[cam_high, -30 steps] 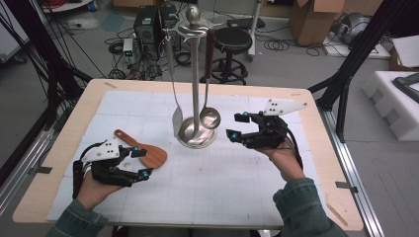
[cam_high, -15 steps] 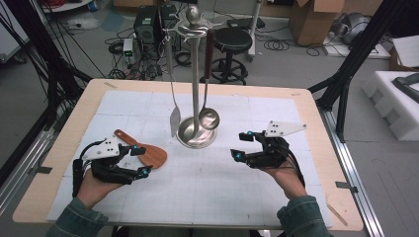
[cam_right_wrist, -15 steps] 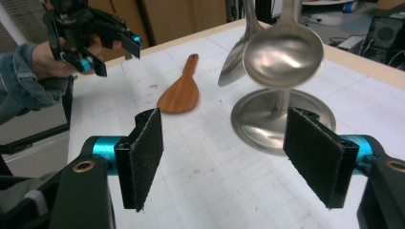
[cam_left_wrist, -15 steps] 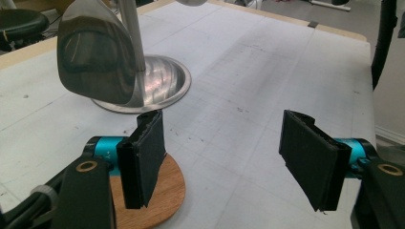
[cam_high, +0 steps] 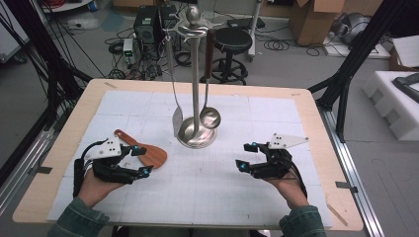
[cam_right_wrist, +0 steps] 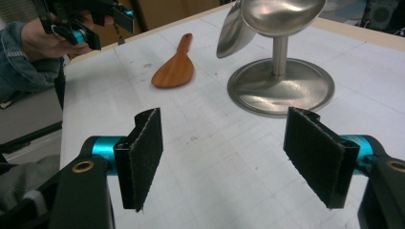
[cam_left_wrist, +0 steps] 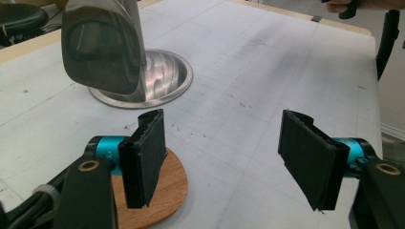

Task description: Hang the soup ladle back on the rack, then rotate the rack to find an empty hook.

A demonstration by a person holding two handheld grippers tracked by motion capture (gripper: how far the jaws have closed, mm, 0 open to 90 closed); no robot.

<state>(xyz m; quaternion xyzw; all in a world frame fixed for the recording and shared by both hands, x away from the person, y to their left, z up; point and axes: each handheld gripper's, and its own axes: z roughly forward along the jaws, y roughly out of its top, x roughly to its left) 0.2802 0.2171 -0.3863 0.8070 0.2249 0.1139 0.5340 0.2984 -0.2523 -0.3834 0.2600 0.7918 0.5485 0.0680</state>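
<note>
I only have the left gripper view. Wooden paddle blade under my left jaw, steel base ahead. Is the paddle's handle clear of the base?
Observer: Yes. In the high view the wooden spatula lies left of the stand base, its handle pointing away from it.
Operator: What hangs on the stand?
Observer: A ladle and a flat steel turner.
Operator: Right gripper?
Observer: The right gripper is open, nothing between its jaws, low over the mat right of the base.

left gripper (cam_left_wrist: 224, 148) view: a pad hides part of the wooden spatula (cam_left_wrist: 165, 191).
</note>
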